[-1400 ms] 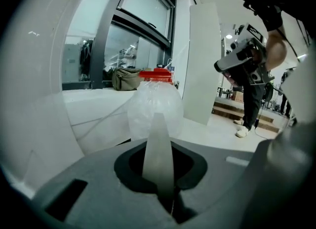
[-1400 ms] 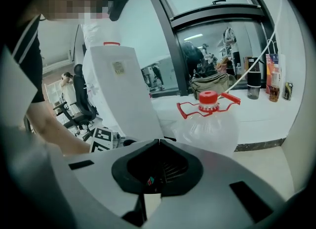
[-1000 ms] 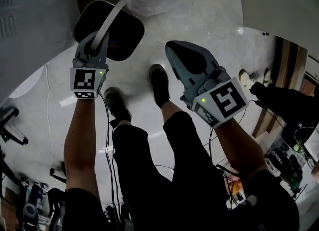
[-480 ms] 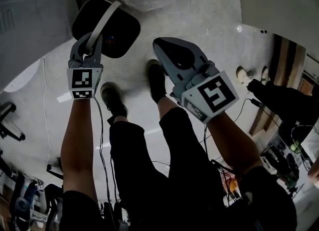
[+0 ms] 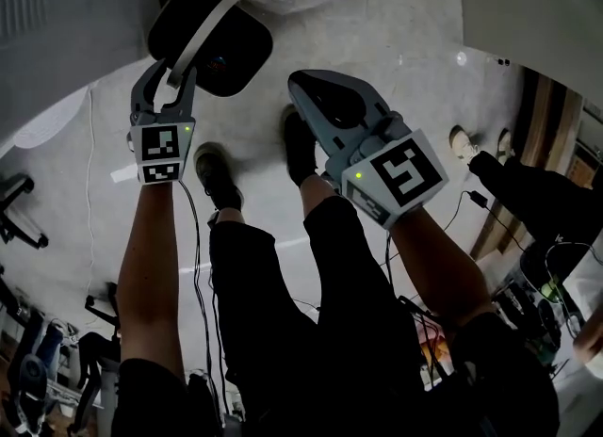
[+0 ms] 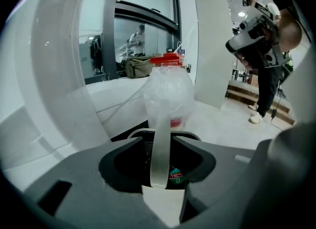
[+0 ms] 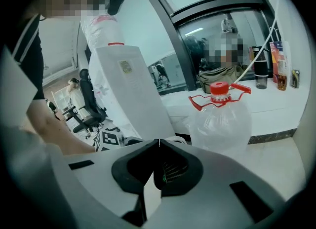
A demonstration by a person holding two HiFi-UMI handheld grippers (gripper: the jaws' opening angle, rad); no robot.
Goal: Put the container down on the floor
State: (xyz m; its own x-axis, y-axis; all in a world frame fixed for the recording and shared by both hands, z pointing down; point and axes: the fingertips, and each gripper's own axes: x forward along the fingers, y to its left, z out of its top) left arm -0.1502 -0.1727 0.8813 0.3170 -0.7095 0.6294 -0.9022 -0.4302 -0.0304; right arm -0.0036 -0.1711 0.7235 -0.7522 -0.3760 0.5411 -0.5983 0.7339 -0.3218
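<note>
The pale grey concrete floor (image 5: 396,40) fills the head view, and the person's black-trousered legs (image 5: 273,275) and black shoes (image 5: 300,148) stand on it. The black, rounded-square container (image 5: 231,58) sits on the floor ahead of the shoes, close to a white panel (image 5: 57,30) on the left. A clear plastic jug with a red cap (image 7: 222,117) stands just behind it. The right gripper (image 5: 301,87) hangs above the floor beside the container, its fingers (image 7: 123,166) pressed together on nothing. The left gripper (image 5: 175,68) is at the container's near edge. Its fingers (image 6: 74,183) have just been opening and now stand spread. The container's white strap handle (image 5: 203,35) rises between them, unpinched.
</note>
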